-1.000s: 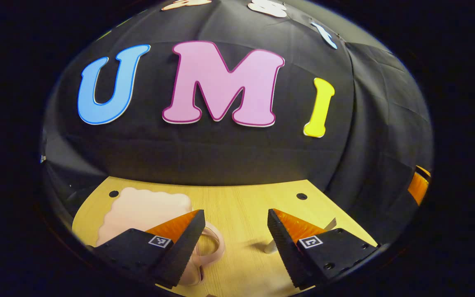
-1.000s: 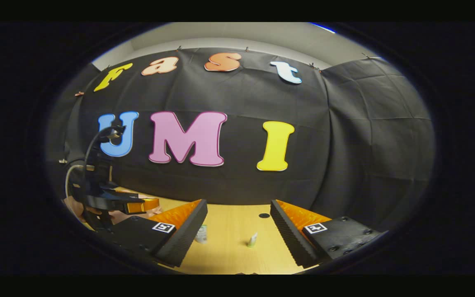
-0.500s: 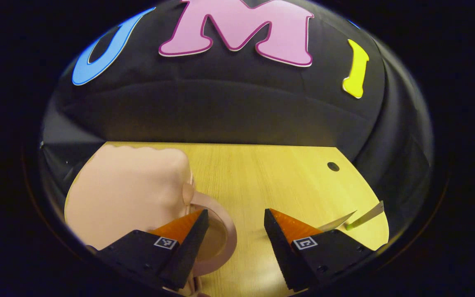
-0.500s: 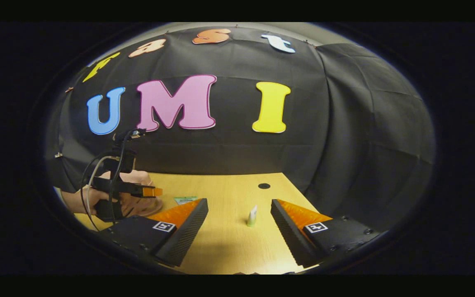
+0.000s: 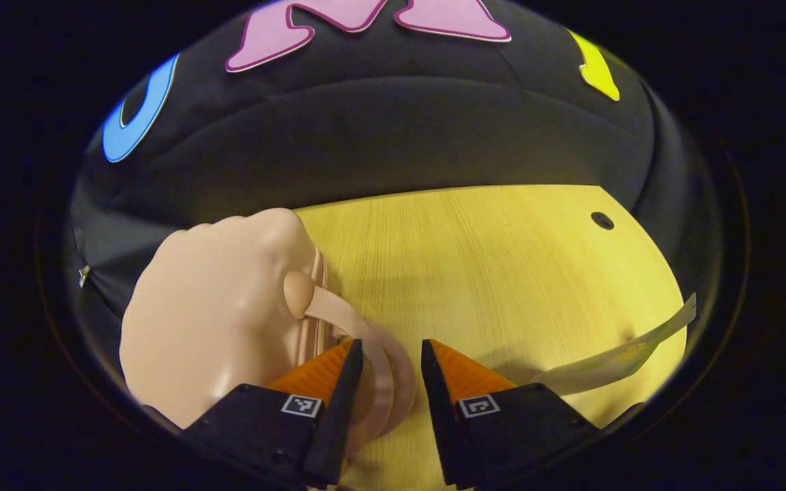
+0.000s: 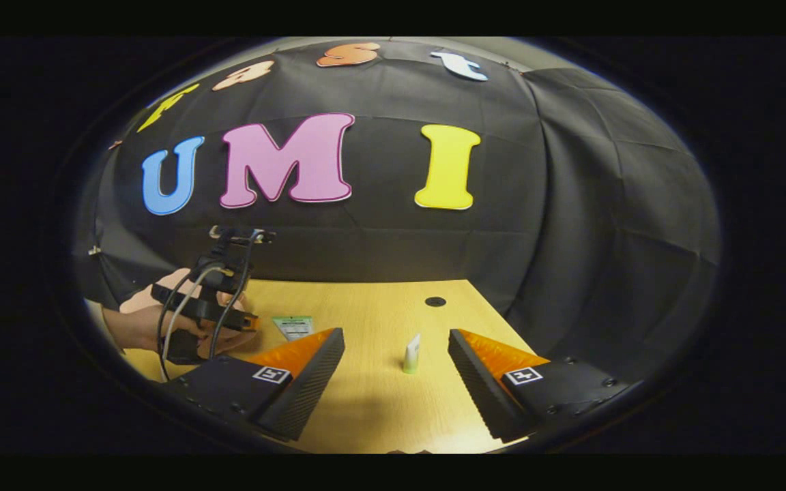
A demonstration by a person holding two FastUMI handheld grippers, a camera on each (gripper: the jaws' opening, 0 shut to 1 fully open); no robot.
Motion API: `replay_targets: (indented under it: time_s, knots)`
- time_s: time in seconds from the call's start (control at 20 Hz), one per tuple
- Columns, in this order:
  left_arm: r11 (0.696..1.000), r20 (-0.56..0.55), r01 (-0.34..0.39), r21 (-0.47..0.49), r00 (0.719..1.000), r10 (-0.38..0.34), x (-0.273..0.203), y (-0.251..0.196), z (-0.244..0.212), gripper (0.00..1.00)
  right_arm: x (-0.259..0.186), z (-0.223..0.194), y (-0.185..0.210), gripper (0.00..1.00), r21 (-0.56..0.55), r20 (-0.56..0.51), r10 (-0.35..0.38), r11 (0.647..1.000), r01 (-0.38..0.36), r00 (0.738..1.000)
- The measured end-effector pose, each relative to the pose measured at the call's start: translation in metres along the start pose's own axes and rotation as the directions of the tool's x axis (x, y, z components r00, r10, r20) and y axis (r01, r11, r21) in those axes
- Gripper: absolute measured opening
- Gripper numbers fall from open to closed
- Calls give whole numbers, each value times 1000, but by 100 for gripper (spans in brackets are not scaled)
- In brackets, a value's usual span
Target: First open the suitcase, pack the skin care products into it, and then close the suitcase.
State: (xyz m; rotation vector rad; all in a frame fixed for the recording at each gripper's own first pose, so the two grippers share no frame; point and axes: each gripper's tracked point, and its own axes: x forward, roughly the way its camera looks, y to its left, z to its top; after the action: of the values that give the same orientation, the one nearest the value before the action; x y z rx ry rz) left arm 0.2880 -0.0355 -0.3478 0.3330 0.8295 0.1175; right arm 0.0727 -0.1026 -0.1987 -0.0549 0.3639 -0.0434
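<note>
Close up, left tongs (image 5: 389,382) straddling suitcase handle (image 5: 376,354), tube (image 6: 411,353) upright

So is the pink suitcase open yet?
Not yet: the pink suitcase looks shut, its halves together. The left gripper straddles its handle.

Left gripper (image 5: 389,382) poised low over wooden table (image 5: 502,273), fingers narrowly parted either side of curved handle (image 5: 372,341) of pink suitcase (image 5: 209,320); contact with handle not discernible. Suitcase lay closed at near left. Pale flat sachet (image 5: 625,354) lay at near right. Small dark hole (image 5: 602,220) marked far right of tabletop.
</note>
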Motion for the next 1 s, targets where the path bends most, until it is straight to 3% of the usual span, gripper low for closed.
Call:
replay_targets:
  time_s: [0.05,0.15,0.25,0.3,0.4,0.5,0.6,0.65,0.85,1.0]
  knots:
    - [999,-11,-9,34,1000,9,-1,-2,-1,52,1,-5,1,93,-7,-9,8,1000,-8,1000]
    - [996,-33,-30,85,999,33,2,-2,-6,51,2,-10,-1,98,15,-27,19,1000,-18,999]
    - [998,-110,-15,68,994,23,6,-10,-26,53,5,-14,-2,98,40,-38,23,999,-21,999]
    - [999,-131,-24,49,991,30,8,-9,-30,45,7,-12,-4,97,42,-36,21,999,-19,999]
    - [1000,-88,-2,27,996,4,13,-10,-20,47,10,-7,-11,98,42,-21,9,999,-8,1000]
    - [999,-45,37,10,998,-36,9,-14,-11,40,11,-4,-15,97,62,-8,4,998,-3,1000]
    - [995,-7,80,-60,997,-80,3,-15,-1,19,14,-4,-14,97,69,-13,11,998,-10,1000]
    - [989,-5,107,-103,994,-108,4,-18,1,16,16,-3,-14,96,63,-15,12,998,-11,1000]
    - [977,68,154,-147,987,-145,-19,-10,26,13,16,16,-7,96,38,23,22,999,-23,999]
    - [947,156,233,-220,967,-201,-59,1,62,12,13,28,3,96,11,42,30,999,-31,999]
